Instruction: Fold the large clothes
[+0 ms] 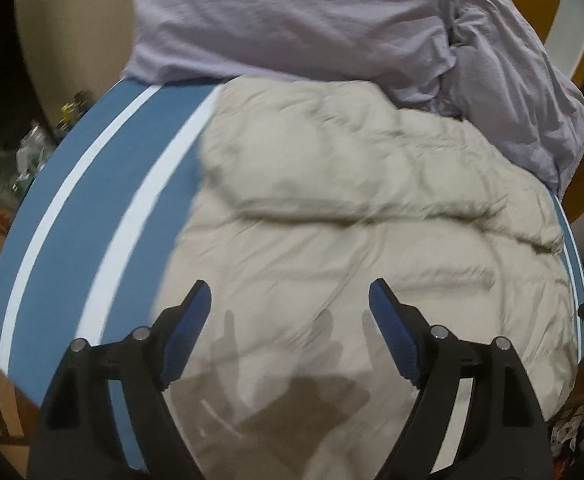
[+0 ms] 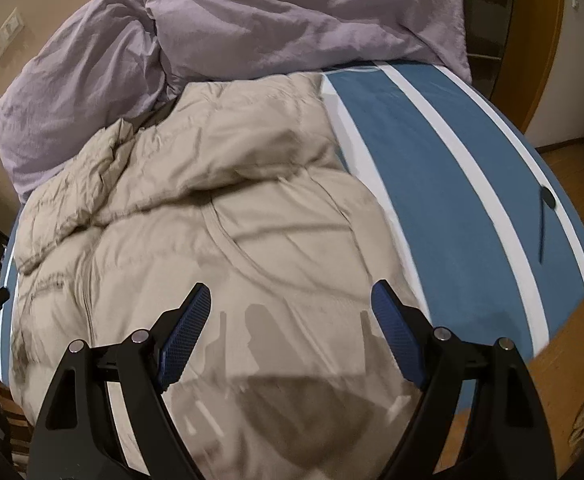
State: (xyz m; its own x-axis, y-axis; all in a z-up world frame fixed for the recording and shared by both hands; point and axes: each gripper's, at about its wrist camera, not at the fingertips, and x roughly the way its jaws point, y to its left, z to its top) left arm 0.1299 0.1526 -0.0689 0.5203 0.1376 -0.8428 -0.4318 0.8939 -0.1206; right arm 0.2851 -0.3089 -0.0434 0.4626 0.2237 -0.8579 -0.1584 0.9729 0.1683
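1. A beige puffy jacket (image 1: 332, 208) lies spread on a bed with a blue sheet (image 1: 103, 184) crossed by white stripes (image 1: 139, 216).
2. In the left wrist view the jacket covers the right and middle of the bed; bare sheet shows to its left.
3. In the right wrist view the jacket (image 2: 195, 216) fills the left and middle, with bare sheet (image 2: 452, 184) to its right.
4. A rumpled lilac duvet (image 1: 292, 20) is piled at the far end of the bed, touching the jacket's far edge.
5. The left gripper (image 1: 289, 292) hovers above the jacket's near part, jaws wide apart, nothing between them. Its shadow falls on the fabric below.
6. The right gripper (image 2: 291, 292) likewise hangs over the jacket, jaws wide apart and empty, its shadow on the cloth.
7. A curved seam (image 2: 227, 240) runs across the jacket just beyond the right gripper.
8. A small dark object with a cord (image 2: 547, 200) lies on the sheet near the bed's right edge, well apart from the jacket.
9. Wooden floor (image 2: 572, 184) shows beside the bed.
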